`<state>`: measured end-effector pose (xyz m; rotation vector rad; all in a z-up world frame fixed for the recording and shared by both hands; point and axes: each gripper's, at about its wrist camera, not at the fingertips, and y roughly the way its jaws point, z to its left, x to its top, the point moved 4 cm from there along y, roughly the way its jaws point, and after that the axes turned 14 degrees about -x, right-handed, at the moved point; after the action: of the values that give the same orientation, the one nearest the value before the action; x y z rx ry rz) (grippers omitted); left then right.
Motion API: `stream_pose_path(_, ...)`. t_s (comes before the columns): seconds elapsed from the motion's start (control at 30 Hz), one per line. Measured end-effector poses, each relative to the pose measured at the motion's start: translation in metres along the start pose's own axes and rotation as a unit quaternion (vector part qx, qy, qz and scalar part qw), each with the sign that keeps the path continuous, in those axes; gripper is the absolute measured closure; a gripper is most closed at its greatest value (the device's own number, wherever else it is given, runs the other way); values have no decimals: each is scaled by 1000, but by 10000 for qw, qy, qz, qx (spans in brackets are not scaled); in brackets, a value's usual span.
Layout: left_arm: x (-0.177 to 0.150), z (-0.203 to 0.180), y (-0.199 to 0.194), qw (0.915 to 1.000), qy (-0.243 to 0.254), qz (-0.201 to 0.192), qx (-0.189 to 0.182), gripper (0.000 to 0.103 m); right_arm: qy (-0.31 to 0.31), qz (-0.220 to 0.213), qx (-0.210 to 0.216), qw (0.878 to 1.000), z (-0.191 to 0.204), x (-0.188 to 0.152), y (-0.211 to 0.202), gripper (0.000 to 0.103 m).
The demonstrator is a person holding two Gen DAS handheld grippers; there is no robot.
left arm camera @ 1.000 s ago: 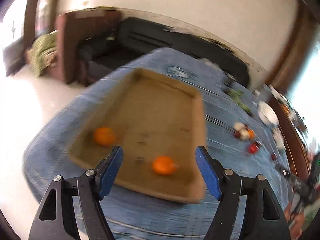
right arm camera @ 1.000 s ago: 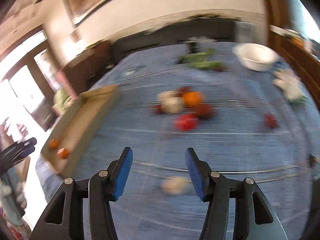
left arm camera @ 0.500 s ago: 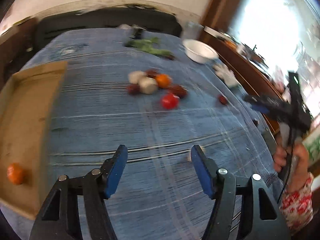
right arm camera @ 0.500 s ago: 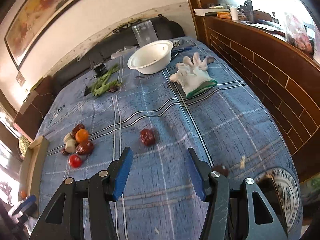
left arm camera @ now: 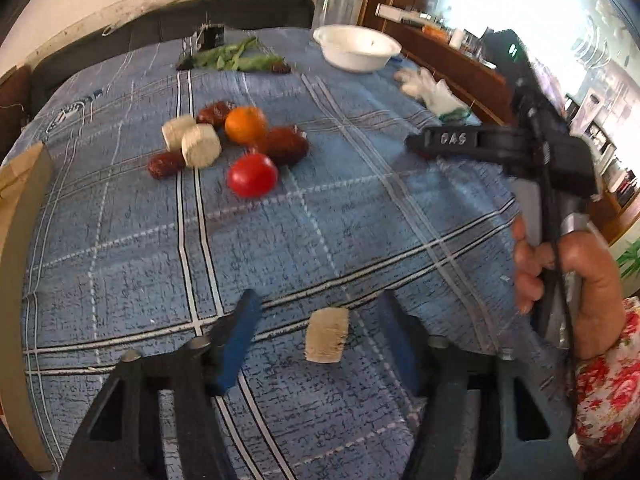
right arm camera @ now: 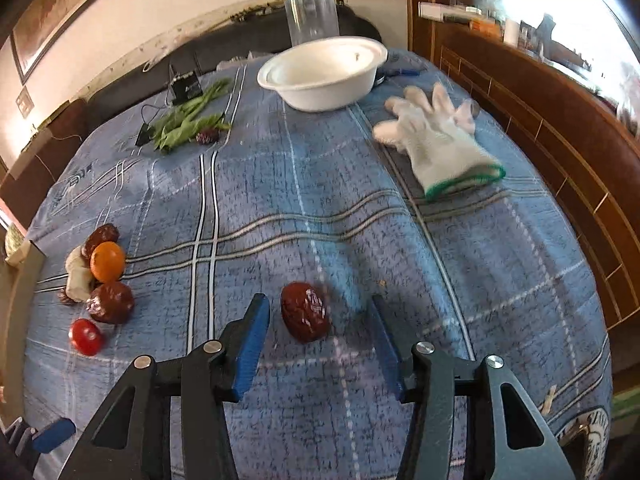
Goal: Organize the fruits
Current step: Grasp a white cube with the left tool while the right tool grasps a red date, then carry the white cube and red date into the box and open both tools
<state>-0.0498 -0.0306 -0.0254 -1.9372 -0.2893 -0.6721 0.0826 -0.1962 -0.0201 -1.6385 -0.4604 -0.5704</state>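
Btwn right gripper [right arm camera: 318, 350] fingers, untouched: red date [right arm camera: 305, 312], nearer left pad.

- A blue plaid cloth [right arm camera: 320, 208] covers the table.
- A white bowl [right arm camera: 324, 74] sits at the far end, with a clear plastic cup [right arm camera: 312, 12] behind it.
- A white glove with a green cuff [right arm camera: 440, 140] lies flat to the right of the bowl.
- Green leafy stalks [right arm camera: 188, 124] lie left of the bowl, near a small black device [right arm camera: 184, 86].

left hand-held gripper [left arm camera: 320, 340] angled down, jaws closing, right hand-held gripper [right arm camera: 318, 338] likewise, pads untouched
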Motion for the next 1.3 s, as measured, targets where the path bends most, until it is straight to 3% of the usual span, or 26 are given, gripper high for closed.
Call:
stream_pose_path(0.03, -1, -1, 0, 10000, 53, 27, 67, 83, -52, -45, -39, 10000, 1, 0, -1, 71)
stream_pose_path(0.07, -1, -3, 0, 9999, 108, 37, 94, 87, -96, -65, -48, 9999, 2, -1, -1, 78)
stream_pose_path(0.3, -10, -4, -22, 9998, 94, -197, 25, 87, -74, -242, 313, 9992, 2, -11, -27, 80)
stream_pose_path(0.57, -19, 24, -89, 9947, -322, -975, -21, 87, -154, -580, 1127, 9918, 18, -28, -90, 80)
stream_pose_path(0.7, -32, 46, -135, 9870, -513, -1520, 82, 87, -363, -671, 1407, 9871, 45, -36, -114, 80)
stream_pose_path(0.87, -46, 82, -181, 9780, -776, -1882, 456, 87, -781, -711, 1918, 9757, 97, -46, -146, 80)
stream_pose_path(0.97, -51, 118, -208, 9720, -1025, -1926, 870, 87, -1065, -605, 2306, 9653, 139, -54, -163, 79)
stream_pose_path(1.1, -52, 176, -235, 9640, -1470, -1842, 1233, 87, -1505, -397, 2861, 9455, 208, -68, -183, 79)
stream_pose_path(1.2, -49, 226, -246, 9570, -1821, -1621, 1573, 87, -1839, -327, 3057, 9336, 260, -76, -191, 79)
stream_pose_path(1.3, -46, 261, -244, 9533, -2092, -1405, 1666, 87, -2149, -177, 3144, 9245, 311, -86, -188, 79)
